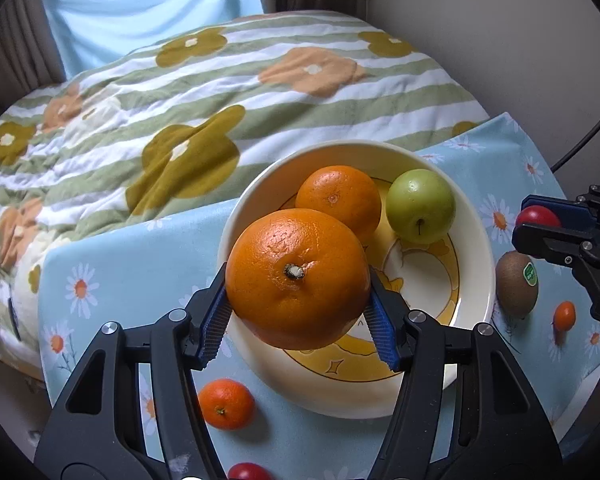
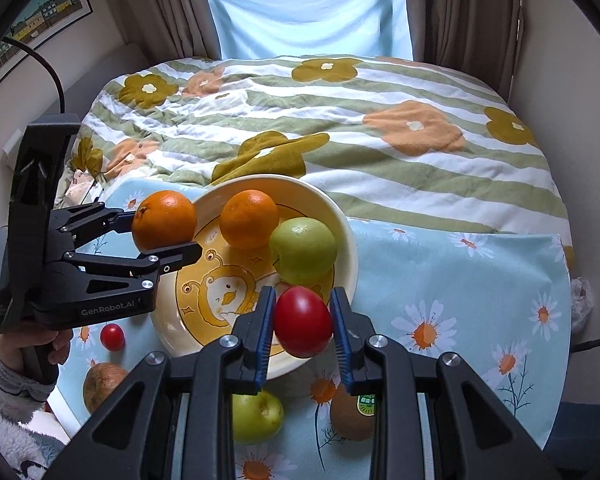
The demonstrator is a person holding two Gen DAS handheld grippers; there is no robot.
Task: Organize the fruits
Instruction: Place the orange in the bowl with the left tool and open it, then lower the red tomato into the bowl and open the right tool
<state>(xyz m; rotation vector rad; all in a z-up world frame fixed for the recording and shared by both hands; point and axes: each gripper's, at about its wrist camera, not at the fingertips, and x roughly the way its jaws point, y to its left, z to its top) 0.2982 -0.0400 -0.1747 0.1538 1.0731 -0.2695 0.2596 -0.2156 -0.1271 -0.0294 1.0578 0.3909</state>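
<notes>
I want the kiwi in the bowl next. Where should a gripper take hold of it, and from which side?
Grip the kiwi across its narrow middle, coming from above. It lies on its side on the cloth just right of the bowl, so the long ends point outward and the short width probably suits the pads better. The bowl's wall crowds its left side.

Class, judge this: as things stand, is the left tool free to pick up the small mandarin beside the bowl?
Probably not: the left tool is shut on a large orange, so the mandarin must wait.
</notes>
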